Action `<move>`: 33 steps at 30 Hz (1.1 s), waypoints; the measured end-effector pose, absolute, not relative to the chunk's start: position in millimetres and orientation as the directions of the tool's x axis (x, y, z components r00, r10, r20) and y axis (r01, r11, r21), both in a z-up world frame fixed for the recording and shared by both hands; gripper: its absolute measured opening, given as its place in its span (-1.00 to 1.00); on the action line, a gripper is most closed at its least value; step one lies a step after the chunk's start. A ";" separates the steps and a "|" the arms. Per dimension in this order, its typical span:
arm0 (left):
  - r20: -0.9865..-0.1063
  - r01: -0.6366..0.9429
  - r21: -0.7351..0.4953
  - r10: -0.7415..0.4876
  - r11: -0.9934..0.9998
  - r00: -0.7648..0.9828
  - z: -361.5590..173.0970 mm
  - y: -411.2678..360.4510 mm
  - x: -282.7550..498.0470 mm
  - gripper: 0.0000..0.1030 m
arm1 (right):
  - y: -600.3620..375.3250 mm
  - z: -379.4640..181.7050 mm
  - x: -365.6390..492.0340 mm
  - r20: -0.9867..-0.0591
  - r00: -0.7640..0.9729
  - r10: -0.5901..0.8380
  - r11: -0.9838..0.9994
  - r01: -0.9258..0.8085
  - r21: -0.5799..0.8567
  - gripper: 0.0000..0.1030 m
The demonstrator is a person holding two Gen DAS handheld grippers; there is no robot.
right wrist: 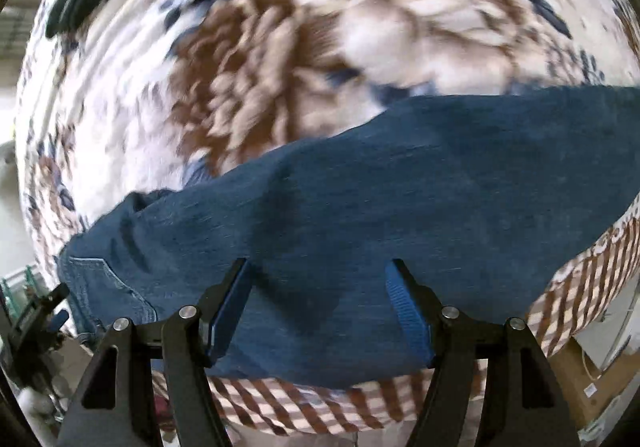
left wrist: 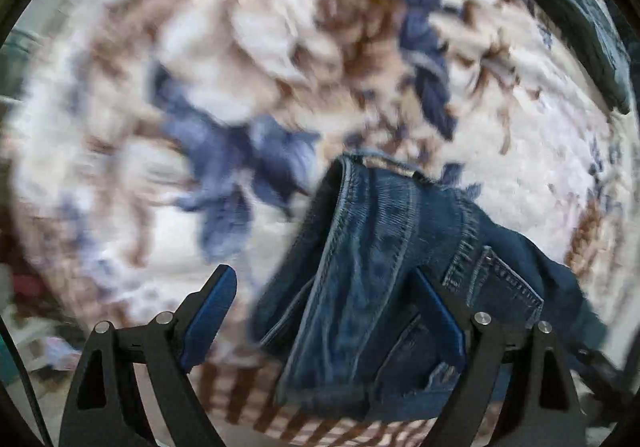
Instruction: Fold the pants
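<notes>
Fingers (left wrist: pixel 216 287) of both grippers gape wide over jeans (left wrist: pixel 372 271).

We see the pants (left wrist: pixel 372 271) as dark blue denim, matt and coarse-woven, with paler raised stitching along seams and pocket. Beneath them lies a soft, fleecy blanket (right wrist: pixel 280 59) printed with brown and blue flowers. Both tongs, left (left wrist: pixel 324 287) and right (right wrist: pixel 318 279), look like matt black plastic with ribbed blue pads (right wrist: pixel 408 311) and shiny metal pins (left wrist: pixel 482 318).

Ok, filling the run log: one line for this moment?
jeans on floral blanket | left tongs open | right tongs open | fold pending
</notes>
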State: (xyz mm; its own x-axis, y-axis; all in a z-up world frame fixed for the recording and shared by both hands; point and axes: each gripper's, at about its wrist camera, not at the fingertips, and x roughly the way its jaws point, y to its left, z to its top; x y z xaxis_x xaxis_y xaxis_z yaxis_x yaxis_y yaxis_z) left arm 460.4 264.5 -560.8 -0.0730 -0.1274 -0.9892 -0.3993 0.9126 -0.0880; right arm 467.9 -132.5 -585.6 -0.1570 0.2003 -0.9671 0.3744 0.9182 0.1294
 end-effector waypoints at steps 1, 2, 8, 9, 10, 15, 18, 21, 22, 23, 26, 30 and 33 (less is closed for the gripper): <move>-0.980 -0.418 -0.152 -0.192 0.896 -0.055 -570.0 269.4 459.2 0.35 | -124.9 -589.3 467.7 -0.967 -0.166 0.191 0.920 0.374 0.117 0.38; -0.964 -0.428 -0.233 -0.266 0.873 -0.019 -577.3 272.2 457.3 -0.34 | -118.1 -592.4 467.5 -0.968 -0.174 0.183 0.919 0.379 0.105 0.39; -0.989 -0.212 -0.079 -0.051 0.974 0.136 -536.0 266.5 451.7 -0.84 | -110.2 -588.0 454.0 -0.971 -0.194 0.137 0.916 0.399 0.049 0.39; -0.992 -0.255 -0.056 -0.025 0.965 0.124 -540.8 281.3 450.9 -0.93 | -115.8 -585.0 451.9 -0.972 -0.195 0.129 0.916 0.399 0.042 0.39; -0.996 -0.298 -0.018 0.011 0.954 0.094 -548.4 298.0 449.1 -0.93 | -115.4 -580.7 449.7 -0.974 -0.191 0.125 0.915 0.402 0.039 0.39; -0.978 -0.360 -0.202 -0.170 0.911 0.117 -533.6 331.6 435.2 -0.88 | -123.6 -563.4 432.5 -0.972 -0.196 0.128 0.916 0.400 0.040 0.39; -0.957 -0.396 -0.291 -0.262 0.871 0.126 -519.2 321.2 413.8 -0.47 | -137.8 -551.0 410.2 -0.968 -0.183 0.170 0.889 0.452 0.071 0.39; -0.936 -0.498 -0.348 -0.326 0.794 0.135 -514.8 311.5 383.8 -0.17 | -168.3 -542.4 377.1 -0.951 -0.187 0.247 0.816 0.570 0.100 0.39; -0.931 -0.523 -0.358 -0.337 0.773 0.139 -517.1 307.6 376.1 -0.16 | -175.7 -543.4 365.4 -0.942 -0.189 0.277 0.784 0.611 0.108 0.39; -0.926 -0.554 -0.367 -0.350 0.747 0.143 -519.6 302.7 368.6 -0.08 | -183.6 -546.1 353.0 -0.931 -0.182 0.315 0.745 0.656 0.123 0.39; -0.926 -0.610 -0.364 -0.346 0.704 0.154 -532.0 295.6 367.5 0.21 | -197.4 -565.9 336.1 -0.908 -0.166 0.384 0.672 0.725 0.151 0.39; -0.941 -0.653 -0.317 -0.317 0.688 0.123 -550.2 290.1 382.2 0.20 | -212.3 -595.9 327.1 -0.880 -0.061 0.470 0.544 0.806 0.235 -0.23; -0.964 -0.592 -0.262 -0.230 0.762 0.132 -548.1 279.1 397.4 -0.43 | -220.7 -592.3 319.1 -0.889 0.006 0.458 0.490 0.832 0.259 -0.82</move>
